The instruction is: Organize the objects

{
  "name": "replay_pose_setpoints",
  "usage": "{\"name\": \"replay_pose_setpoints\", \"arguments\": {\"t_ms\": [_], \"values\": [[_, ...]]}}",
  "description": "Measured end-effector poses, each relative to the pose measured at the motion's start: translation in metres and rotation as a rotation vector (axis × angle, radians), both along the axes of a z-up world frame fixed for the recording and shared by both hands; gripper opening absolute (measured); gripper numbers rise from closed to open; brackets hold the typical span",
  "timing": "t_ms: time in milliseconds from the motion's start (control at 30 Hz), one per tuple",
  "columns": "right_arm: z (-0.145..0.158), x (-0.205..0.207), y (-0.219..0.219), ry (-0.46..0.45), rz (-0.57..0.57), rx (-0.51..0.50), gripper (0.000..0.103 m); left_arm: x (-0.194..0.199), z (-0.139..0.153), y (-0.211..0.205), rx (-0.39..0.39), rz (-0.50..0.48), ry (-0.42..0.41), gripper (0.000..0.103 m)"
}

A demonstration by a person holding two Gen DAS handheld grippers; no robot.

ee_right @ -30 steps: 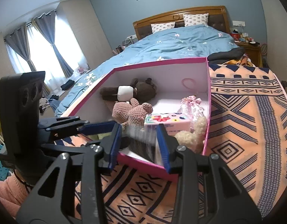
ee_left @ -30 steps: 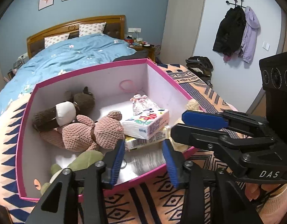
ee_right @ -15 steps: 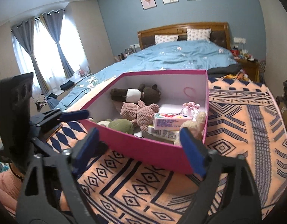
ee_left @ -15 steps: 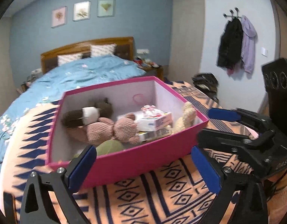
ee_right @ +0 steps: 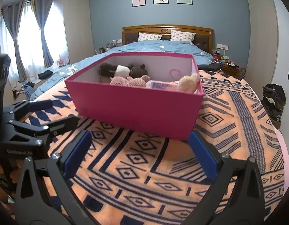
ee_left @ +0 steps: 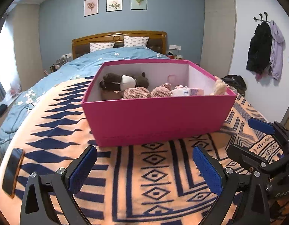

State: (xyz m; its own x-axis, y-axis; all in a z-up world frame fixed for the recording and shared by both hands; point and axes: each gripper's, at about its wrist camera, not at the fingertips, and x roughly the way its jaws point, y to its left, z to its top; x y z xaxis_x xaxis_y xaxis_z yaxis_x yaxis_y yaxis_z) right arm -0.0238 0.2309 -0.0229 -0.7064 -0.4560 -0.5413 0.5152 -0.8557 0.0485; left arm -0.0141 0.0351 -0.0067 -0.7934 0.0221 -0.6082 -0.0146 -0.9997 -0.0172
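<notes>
Tongs on both sides stand with their blue pads wide apart and nothing between them: the left tongs (ee_left: 144, 166) and the right tongs (ee_right: 140, 150) have both just been opening, and each now hangs over the patterned blanket (ee_left: 155, 183) short of the box. Straight ahead of both pairs lies the pink box (ee_left: 157, 118), resting on the blanket at the foot of the bed (ee_right: 163, 48), its long side turned across the view so that the near wall faces the tongs. In the right wrist view the box's near right corner sits just beyond the right-hand pad, which suggests the right tongs are the nearer of the two, though the difference is small. Inside the box are a brown soft toy (ee_left: 123, 81), a pink knitted bear (ee_left: 144, 92), a cream plush toy (ee_right: 188, 82) against the right wall, and a tissue pack (ee_right: 159, 84) beside it. A dark phone (ee_left: 13, 170) lies well to the left on the blanket, closer to the left tongs, and looks like the only loose thing left outside the box.
</notes>
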Motion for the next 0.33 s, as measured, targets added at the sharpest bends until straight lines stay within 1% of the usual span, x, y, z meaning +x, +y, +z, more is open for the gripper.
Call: {"name": "replay_pose_setpoints", "arguments": {"t_ms": [133,267,333], "values": [[-0.005,0.0035,-0.0027,-0.013,0.003,-0.008,0.103,0.0032,-0.0038,-0.0003,-0.018,0.009,-0.011,0.103],[-0.0061,0.0058,-0.0036,-0.02,-0.005,-0.016,0.103,0.008,-0.0064,-0.0008,-0.014,0.015,-0.003,0.103],[-0.0071,0.0075,-0.0047,-0.022,-0.01,-0.013,0.103,0.0097,-0.0067,0.0004,-0.027,0.015,0.003,0.103]]}}
